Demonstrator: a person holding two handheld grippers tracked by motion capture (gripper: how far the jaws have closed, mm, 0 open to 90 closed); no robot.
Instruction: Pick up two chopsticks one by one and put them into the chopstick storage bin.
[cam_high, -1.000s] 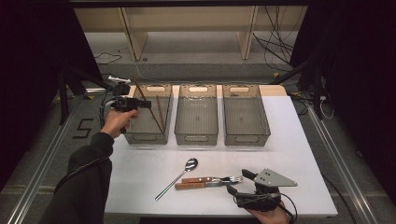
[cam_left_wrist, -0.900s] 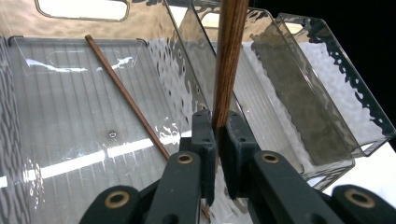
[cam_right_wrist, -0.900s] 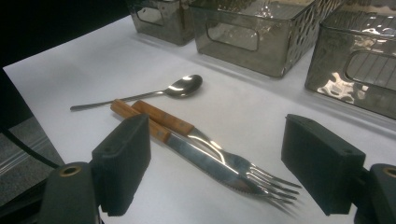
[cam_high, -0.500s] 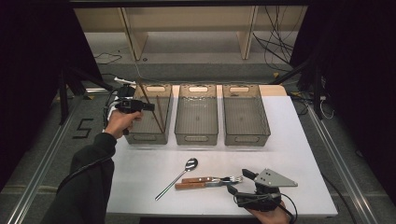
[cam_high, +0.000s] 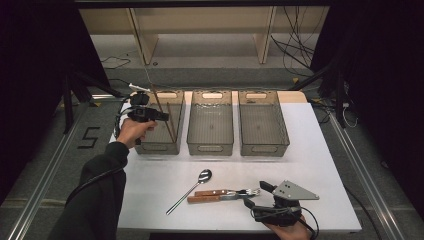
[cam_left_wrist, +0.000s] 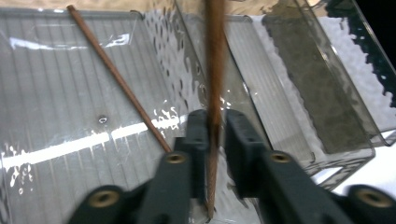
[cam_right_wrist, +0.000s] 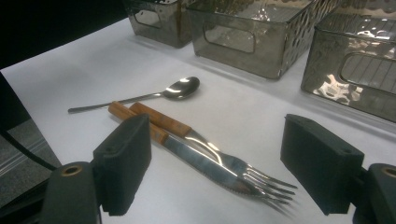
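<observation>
Left gripper (cam_left_wrist: 215, 140) jaws just been easing apart, chopstick (cam_left_wrist: 215, 70) standing upright between them over left bin (cam_high: 170, 146); second chopstick (cam_left_wrist: 116, 77) lying below; right gripper (cam_right_wrist: 215, 172) gaping over fork (cam_right_wrist: 219, 161)

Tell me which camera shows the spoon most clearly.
The right gripper view: the spoon lies close, bowl and thin handle sharp, beside the wooden-handled knife and fork. The high view shows the spoon small on the table.
</observation>
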